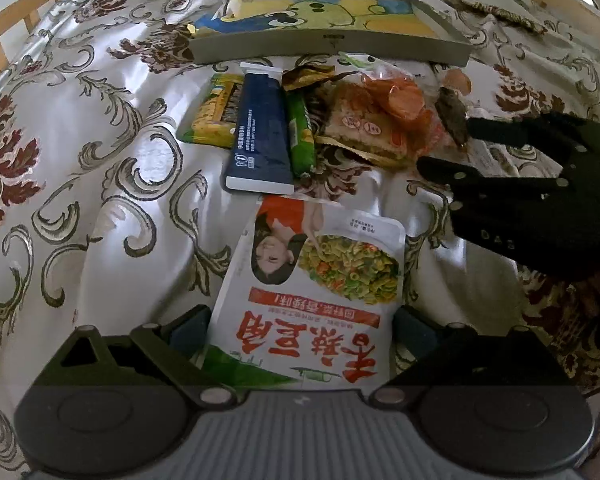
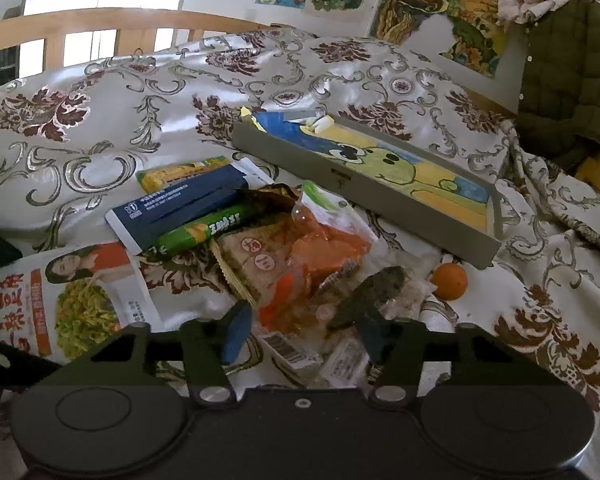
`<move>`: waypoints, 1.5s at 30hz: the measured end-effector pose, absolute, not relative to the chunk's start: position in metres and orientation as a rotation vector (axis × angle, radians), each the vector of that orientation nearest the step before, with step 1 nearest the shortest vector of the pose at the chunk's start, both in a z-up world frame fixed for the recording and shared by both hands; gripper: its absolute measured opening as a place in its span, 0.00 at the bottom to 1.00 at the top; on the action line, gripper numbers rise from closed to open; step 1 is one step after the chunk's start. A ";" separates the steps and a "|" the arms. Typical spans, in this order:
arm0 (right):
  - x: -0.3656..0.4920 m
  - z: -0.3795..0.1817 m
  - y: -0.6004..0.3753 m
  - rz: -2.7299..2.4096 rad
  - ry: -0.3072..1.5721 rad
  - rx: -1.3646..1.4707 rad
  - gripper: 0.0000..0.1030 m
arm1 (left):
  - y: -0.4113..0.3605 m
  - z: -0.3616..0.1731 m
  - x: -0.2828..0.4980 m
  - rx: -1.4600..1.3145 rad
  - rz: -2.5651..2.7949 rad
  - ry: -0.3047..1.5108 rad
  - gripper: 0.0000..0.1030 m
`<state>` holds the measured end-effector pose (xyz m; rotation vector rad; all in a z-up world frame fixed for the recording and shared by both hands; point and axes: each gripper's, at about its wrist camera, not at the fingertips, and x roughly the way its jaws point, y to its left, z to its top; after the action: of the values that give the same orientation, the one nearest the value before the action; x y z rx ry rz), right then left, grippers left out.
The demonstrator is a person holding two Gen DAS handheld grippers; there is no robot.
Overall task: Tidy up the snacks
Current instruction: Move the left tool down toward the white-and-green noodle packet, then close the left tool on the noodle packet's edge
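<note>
One large white snack pouch (image 1: 312, 280) with red lettering lies on the bed's patterned cover (image 1: 100, 140). Beyond it sits a loose heap: one dark blue flat pack (image 1: 260, 136), one yellow-green packet (image 1: 216, 110) partly under it, one green stick pack (image 1: 302, 136) beside it, one square tan pack (image 1: 364, 130), one clear bag of orange pieces (image 1: 396, 96), and one dark fish-like item in clear wrap (image 2: 370, 290). One orange fruit (image 2: 449, 281) lies apart, just below the tray.

Left gripper (image 1: 300, 332): fingers set either side of the white pouch's lower end, which fills the gap between them. Whether the pads are pressing on it cannot be told from here.

Right gripper (image 2: 306, 332): jaws partly apart, roughly half of their spread. The clear wrap of the fish-like item and small labelled sachets (image 2: 292, 350) lie between the blue pads (image 2: 236, 332); the right-hand pad is at the dark item's edge, the left-hand pad stands clear. No firm clamp is seen.

Containers: one shallow grey tray (image 2: 340, 184) at the far side of the heap. Its floor is covered by a cartoon picture in blue, yellow and green. No snack is inside it.
</note>
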<state>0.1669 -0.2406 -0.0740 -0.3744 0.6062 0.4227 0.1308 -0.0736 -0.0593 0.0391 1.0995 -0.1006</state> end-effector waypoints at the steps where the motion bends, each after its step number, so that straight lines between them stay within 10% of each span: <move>1: 0.166 -0.073 -0.242 0.417 0.608 -0.371 0.42 | -0.073 -0.059 0.131 0.031 -0.101 1.099 0.96; 6: 0.164 -0.069 -0.251 0.386 0.615 -0.337 0.38 | -0.067 -0.057 0.128 -0.012 -0.102 1.095 0.96; 12: 0.178 -0.069 -0.260 0.374 0.611 -0.238 0.68 | -0.070 -0.055 0.129 -0.042 -0.106 1.085 0.95; 20: 0.202 -0.077 -0.240 0.393 0.621 -0.246 0.68 | -0.065 -0.049 0.127 -0.058 -0.107 1.075 0.65; 25: 0.201 -0.075 -0.238 0.429 0.654 -0.211 0.30 | -0.061 -0.050 0.128 -0.086 -0.100 1.083 0.65; 38: 0.187 -0.077 -0.244 0.503 0.736 -0.139 0.00 | -0.057 -0.048 0.125 -0.103 -0.112 1.075 0.63; 45: 0.175 -0.070 -0.248 0.482 0.755 -0.114 0.49 | -0.051 -0.049 0.122 -0.128 -0.125 1.095 0.66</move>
<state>0.1753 -0.2476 -0.0704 -0.1141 0.7553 0.4823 0.1216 -0.0509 -0.0486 -0.1279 1.0952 -0.1253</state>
